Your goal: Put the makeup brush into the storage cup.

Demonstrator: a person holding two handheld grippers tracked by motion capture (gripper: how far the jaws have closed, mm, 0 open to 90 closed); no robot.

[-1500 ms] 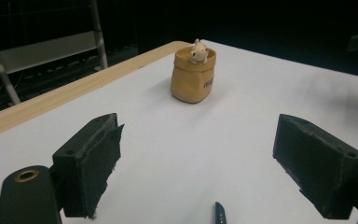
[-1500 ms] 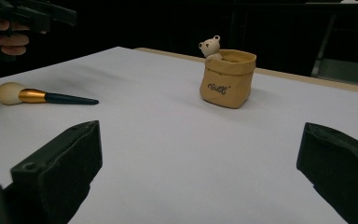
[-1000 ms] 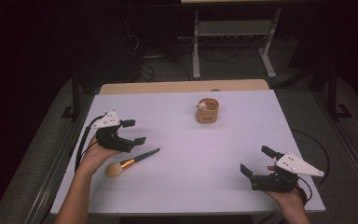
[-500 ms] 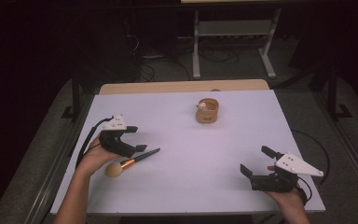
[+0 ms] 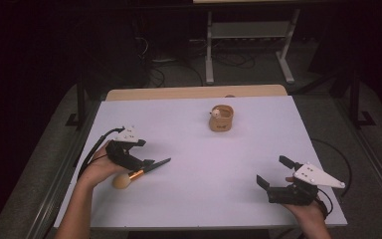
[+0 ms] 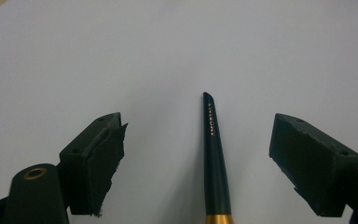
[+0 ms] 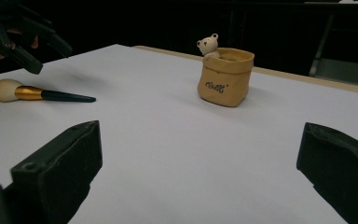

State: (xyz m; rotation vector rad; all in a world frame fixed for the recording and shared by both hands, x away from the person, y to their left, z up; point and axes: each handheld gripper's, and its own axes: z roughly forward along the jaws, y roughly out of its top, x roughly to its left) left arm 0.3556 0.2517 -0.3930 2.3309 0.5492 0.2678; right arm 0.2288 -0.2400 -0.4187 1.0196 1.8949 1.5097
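Left gripper view, left gripper (image 6: 200, 154) jaws closing, astride makeup brush (image 6: 213, 154) handle

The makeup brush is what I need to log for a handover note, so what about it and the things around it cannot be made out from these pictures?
- Brush: in the left gripper view the bottom edge cuts off its bristle head.
- Brush handle: in the high view the left claw covers part of it, so contact is unclear.
- Pouch: its lettering is too small to read in the right gripper view.
- Pouch inside: the wall hides it; only the bear peeks out.
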